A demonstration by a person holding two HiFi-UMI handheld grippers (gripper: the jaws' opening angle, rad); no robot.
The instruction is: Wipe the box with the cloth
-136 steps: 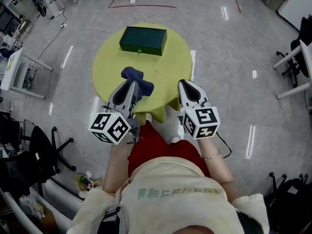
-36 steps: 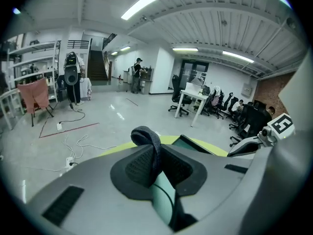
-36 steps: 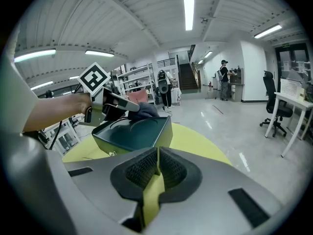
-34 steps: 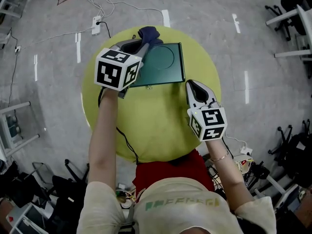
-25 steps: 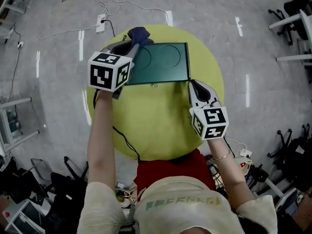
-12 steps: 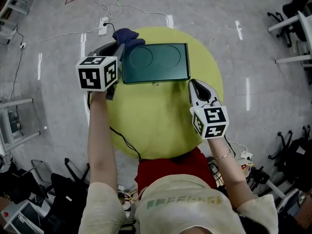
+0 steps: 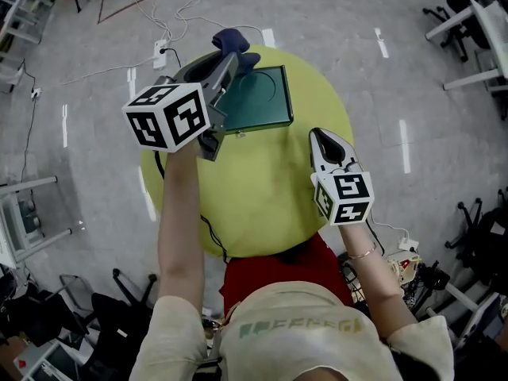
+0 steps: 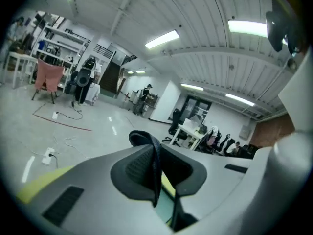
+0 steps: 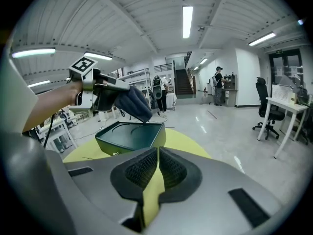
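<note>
left gripper (image 7: 228, 60): jaws are clamping a fold of the cloth (image 7: 231, 40); the gripper is pointing away from the person and slightly right, raised over the far-left corner of the box (image 7: 258, 100)
left arm (image 7: 181, 205): is stretching forward, bare forearm nearly straight, passing over the left edge of the table (image 7: 254, 189)
left cube (image 7: 167, 115): is riding at the gripper's rear, black-and-white markers facing up and toward the person
cloth: dark blue, is bunching out past the left jaw tips; in the right gripper view it is hanging down to the box's far-left rim, and whether it is touching or just above cannot be told
box: dark green, flat lid with pressed rings, is sitting level on the far half of the table; in the head view the left gripper is covering its left part
table: round, yellow-green, is bearing the box
right gripper (image 7: 321, 136): jaws are pressing together with nothing between them; it is pointing forward over the table's right side, near the box's near-right corner but apart from it
right arm (image 7: 361, 260): is bending at the elbow, forearm drawn in close to the body, a thin bracelet circling the wrist
right cube (image 7: 343, 198): is sitting low, near the table's front edge
floor (image 7: 381, 94): grey and glossy; cables (image 7: 190, 10) are trailing beyond the table
</note>
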